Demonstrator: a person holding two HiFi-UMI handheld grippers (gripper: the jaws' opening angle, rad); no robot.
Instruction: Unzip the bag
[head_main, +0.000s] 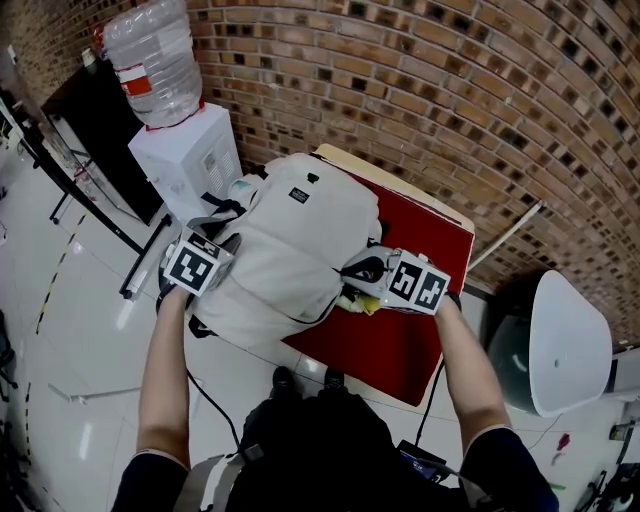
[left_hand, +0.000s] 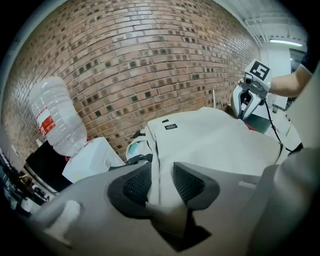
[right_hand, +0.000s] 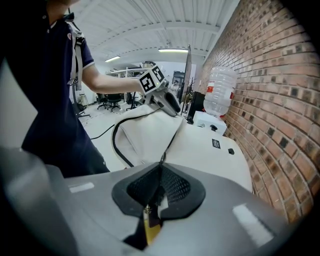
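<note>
A cream backpack (head_main: 290, 250) lies on a red table (head_main: 400, 345). My left gripper (head_main: 226, 243) is at the bag's left side. In the left gripper view (left_hand: 161, 182) its jaws stand apart, with a loose fold of the cream fabric (left_hand: 162, 170) between the pads. My right gripper (head_main: 362, 270) is at the bag's right edge. In the right gripper view (right_hand: 161, 182) the pads are shut on the zipper pull, and a yellow tab (right_hand: 150, 226) hangs below them. The dark zipper line (right_hand: 173, 135) runs away from the jaws across the bag (right_hand: 205, 145).
A white water dispenser (head_main: 190, 160) with a clear bottle (head_main: 150, 60) stands just left of the table. A brick wall (head_main: 450, 90) runs behind it. To the right is a white rounded seat (head_main: 565, 345). A black cable (right_hand: 117, 145) loops near the bag.
</note>
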